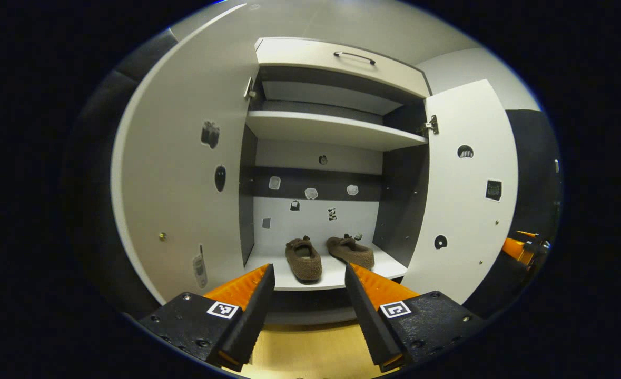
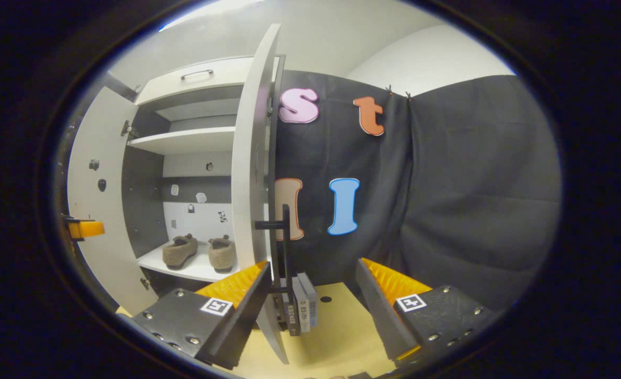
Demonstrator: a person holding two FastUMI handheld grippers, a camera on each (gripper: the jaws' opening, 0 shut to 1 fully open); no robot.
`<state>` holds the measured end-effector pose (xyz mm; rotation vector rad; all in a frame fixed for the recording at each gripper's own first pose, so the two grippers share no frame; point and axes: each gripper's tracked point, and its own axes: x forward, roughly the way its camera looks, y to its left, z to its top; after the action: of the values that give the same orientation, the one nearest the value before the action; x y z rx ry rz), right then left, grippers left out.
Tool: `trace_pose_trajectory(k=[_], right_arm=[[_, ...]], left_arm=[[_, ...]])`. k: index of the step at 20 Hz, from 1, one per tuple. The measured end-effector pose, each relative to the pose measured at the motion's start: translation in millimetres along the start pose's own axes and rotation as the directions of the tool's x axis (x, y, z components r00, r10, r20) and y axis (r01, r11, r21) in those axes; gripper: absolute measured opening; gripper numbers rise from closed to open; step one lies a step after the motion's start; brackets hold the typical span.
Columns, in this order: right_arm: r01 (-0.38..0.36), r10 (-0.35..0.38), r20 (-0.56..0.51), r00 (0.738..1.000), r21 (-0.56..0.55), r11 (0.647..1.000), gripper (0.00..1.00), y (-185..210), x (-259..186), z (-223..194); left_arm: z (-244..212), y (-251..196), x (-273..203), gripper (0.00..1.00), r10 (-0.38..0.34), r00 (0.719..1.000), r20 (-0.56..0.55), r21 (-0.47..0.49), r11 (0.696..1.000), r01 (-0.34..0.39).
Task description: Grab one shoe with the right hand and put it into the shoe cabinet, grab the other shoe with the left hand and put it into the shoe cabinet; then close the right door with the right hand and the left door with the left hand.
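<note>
Both shoes already sit side by side on the bottom shelf point(image 1: 336, 276) of the shoe cabinet point(image 1: 336, 58): the left shoe point(image 1: 303, 258) nearer the shelf's front edge, the right shoe point(image 1: 350, 251) a little farther back and angled. Both doors stand wide open, so closing them is what remains of the task.

In the right gripper view, the right gripper point(image 2: 310, 284) hangs spread and empty just beside the outer face of the right door point(image 2: 252, 158), seen nearly edge-on, with the door's edge and its dark handle point(image 2: 284, 231) rising between the fingers. By the task's order this door goes first. The step looks best done by laying one finger flat against the outer face near the free edge, far from the hinge, and sweeping it round in the door's own arc. A push near the handle should turn it with least effort; a slow finish would keep it from bouncing back.

In the left gripper view, the left gripper point(image 1: 310, 287) is likewise spread and holds nothing, facing the open cabinet near its front, the left door point(image 1: 184, 173) swung out on its left. The shoes appear to lie clear of both doors' paths, though the nearer one is close to the shelf's front edge.
</note>
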<state>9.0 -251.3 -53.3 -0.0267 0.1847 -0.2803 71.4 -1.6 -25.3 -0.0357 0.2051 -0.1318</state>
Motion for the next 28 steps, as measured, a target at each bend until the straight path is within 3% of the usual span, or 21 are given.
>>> trace_pose_trajectory(k=[2, 3, 6, 9, 10, 16, 19, 20, 21, 28], right_arm=[[-0.034, 0.034, -0.016, 0.999, 0.023, 0.999, 0.92, 10, -1, -3], [-0.050, 0.051, -0.020, 0.999, 0.030, 0.998, 0.96, 15, -3, -3], [-0.094, 0.094, -0.021, 0.995, 0.018, 0.995, 0.92, 32, -3, -1], [-0.162, 0.162, -0.024, 0.986, 0.023, 0.987, 0.96, 66, -5, -2], [-0.181, 0.181, -0.026, 0.983, 0.023, 0.983, 0.92, 78, -2, 1], [-0.278, 0.278, -0.017, 0.960, 0.015, 0.961, 0.92, 146, 4, 6], [-0.332, 0.332, -0.003, 0.943, 0.010, 0.943, 0.92, 181, 8, 14], [-0.355, 0.355, 0.001, 0.935, 0.012, 0.935, 0.97, 196, 9, 16], [-0.370, 0.370, 0.004, 0.929, 0.011, 0.929, 0.93, 208, 8, 18], [-0.444, 0.444, 0.030, 0.896, 0.000, 0.896, 0.97, 257, -5, 31]], left_arm=[[5, 3, -18, 0.83, 0.017, 1.000, 0.018, 0.029, 0.999, -0.017], [6, 4, -27, 0.83, 0.026, 0.999, 0.025, 0.042, 0.999, -0.027], [10, 10, -49, 0.83, 0.050, 0.998, 0.045, 0.061, 0.997, -0.052], [16, 19, -63, 0.80, 0.071, 0.995, 0.075, 0.077, 0.994, -0.077], [16, 23, -67, 0.83, 0.078, 0.994, 0.077, 0.082, 0.993, -0.084], [14, 55, -95, 0.81, 0.142, 0.985, 0.097, 0.077, 0.986, -0.150], [13, 76, -111, 0.83, 0.191, 0.976, 0.105, 0.078, 0.977, -0.200], [13, 84, -116, 0.83, 0.212, 0.972, 0.105, 0.080, 0.972, -0.220], [12, 92, -122, 0.83, 0.231, 0.967, 0.107, 0.081, 0.967, -0.240], [5, 137, -156, 0.83, 0.344, 0.933, 0.102, 0.067, 0.934, -0.352]])
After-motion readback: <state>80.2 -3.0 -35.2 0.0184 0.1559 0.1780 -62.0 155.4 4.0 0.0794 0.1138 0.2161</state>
